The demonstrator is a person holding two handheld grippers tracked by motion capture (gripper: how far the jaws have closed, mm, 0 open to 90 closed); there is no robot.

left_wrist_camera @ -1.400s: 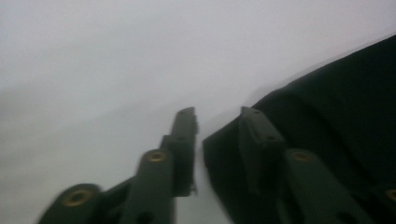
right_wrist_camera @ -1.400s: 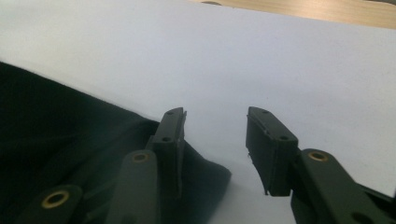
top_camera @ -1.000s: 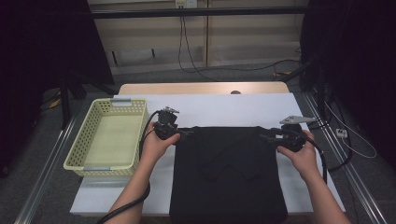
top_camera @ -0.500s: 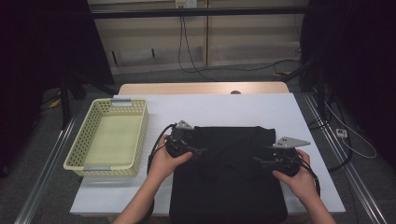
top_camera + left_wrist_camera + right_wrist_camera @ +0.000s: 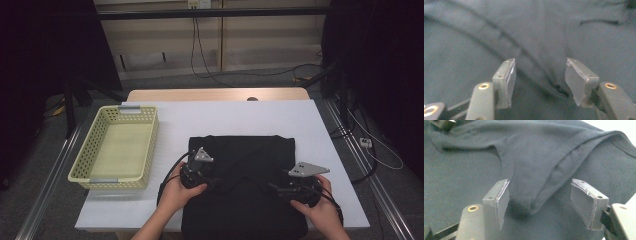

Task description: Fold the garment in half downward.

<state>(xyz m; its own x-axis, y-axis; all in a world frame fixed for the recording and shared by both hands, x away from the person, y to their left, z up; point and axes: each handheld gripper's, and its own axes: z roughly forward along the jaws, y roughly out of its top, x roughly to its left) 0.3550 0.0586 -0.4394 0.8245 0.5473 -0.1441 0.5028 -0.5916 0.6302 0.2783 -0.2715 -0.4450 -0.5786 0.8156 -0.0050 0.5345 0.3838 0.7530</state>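
Both tools have carried the shirt's point(image 5: 245, 165) far edge toward the person, folding it on the surface point(image 5: 240, 117); left tool point(image 5: 539, 82) has just been closing, pads apart around a fold; right tool point(image 5: 541, 205) likewise apart, fold between, unclamped.

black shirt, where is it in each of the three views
High view: black shirt lies on the white table, lower centre, right of the yellow basket.
Left gripper view: cloth behind the pads.
Right gripper view: folded shoulder corner between the pads.
Shared landmark: folded-over top layer's edge.
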